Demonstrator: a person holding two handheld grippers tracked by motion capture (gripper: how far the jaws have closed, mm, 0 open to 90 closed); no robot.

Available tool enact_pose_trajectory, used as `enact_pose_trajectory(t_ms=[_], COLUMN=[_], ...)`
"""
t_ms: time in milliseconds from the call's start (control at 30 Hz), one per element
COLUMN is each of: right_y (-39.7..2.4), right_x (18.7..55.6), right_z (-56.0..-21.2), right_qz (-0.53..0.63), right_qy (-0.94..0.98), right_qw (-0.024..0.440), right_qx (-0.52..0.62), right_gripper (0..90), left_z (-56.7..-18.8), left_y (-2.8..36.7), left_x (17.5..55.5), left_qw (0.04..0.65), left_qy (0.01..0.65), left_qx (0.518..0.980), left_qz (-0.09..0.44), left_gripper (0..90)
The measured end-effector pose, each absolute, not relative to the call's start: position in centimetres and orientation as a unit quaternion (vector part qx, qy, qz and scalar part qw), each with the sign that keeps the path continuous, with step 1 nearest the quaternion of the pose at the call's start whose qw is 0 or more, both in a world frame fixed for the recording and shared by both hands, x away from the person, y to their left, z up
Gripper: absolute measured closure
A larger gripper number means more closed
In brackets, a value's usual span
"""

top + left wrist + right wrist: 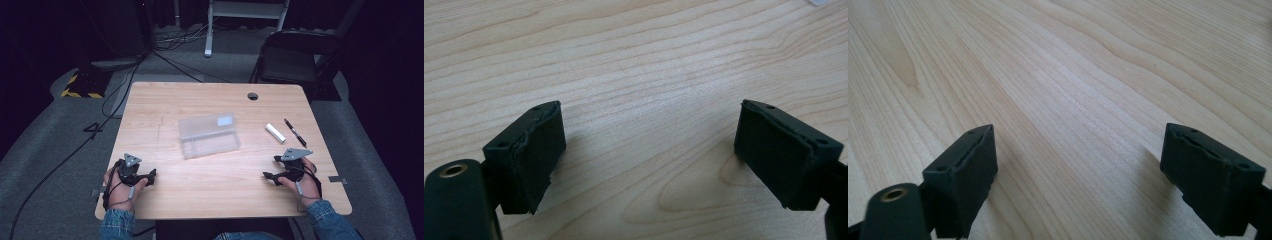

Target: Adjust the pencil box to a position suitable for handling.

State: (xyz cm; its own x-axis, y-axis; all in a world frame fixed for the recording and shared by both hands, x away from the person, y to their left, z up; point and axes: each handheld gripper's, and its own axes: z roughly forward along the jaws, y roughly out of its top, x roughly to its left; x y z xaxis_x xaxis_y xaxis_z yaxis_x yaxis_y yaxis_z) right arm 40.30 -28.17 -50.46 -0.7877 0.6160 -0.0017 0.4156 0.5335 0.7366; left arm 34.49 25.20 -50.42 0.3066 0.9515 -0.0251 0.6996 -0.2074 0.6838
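Note:
A clear plastic box (209,135) with a white label lies shut in the middle of the wooden table (215,100). To its right lie a white cylinder (275,133) and a black pen (295,132). My left gripper (150,176) rests at the front left of the table, its jaws wide apart over bare wood (649,125). At the front right my right gripper (270,170) rests the same way, jaws spread with nothing between them (1078,150). Both grippers point inward and stand well apart from the box.
A round cable hole (253,96) is near the table's far edge. Behind the table stand a black folding chair (292,57) and a white frame (247,15). Cables run over the grey floor at the left.

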Motion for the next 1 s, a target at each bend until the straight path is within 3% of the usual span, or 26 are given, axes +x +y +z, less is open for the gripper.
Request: enact_pose_trajectory(t_ms=[200,1000], right_y=[-28.2,-28.3], right_x=[40.3,40.4], right_z=[-50.5,-50.5], right_qz=[0.380,0.382], right_qy=[0.866,0.867], right_qw=[0.132,0.129], right_qx=[0.298,0.294], right_gripper=[15.4,15.5], left_z=[-49.7,-44.8], left_y=[25.1,21.4], left_x=[35.2,38.3], left_qw=[0.306,0.381], left_qy=[0.565,0.505], left_qx=[0.744,0.754], left_qz=[0.183,0.176], left_gripper=[20.7,20.8])
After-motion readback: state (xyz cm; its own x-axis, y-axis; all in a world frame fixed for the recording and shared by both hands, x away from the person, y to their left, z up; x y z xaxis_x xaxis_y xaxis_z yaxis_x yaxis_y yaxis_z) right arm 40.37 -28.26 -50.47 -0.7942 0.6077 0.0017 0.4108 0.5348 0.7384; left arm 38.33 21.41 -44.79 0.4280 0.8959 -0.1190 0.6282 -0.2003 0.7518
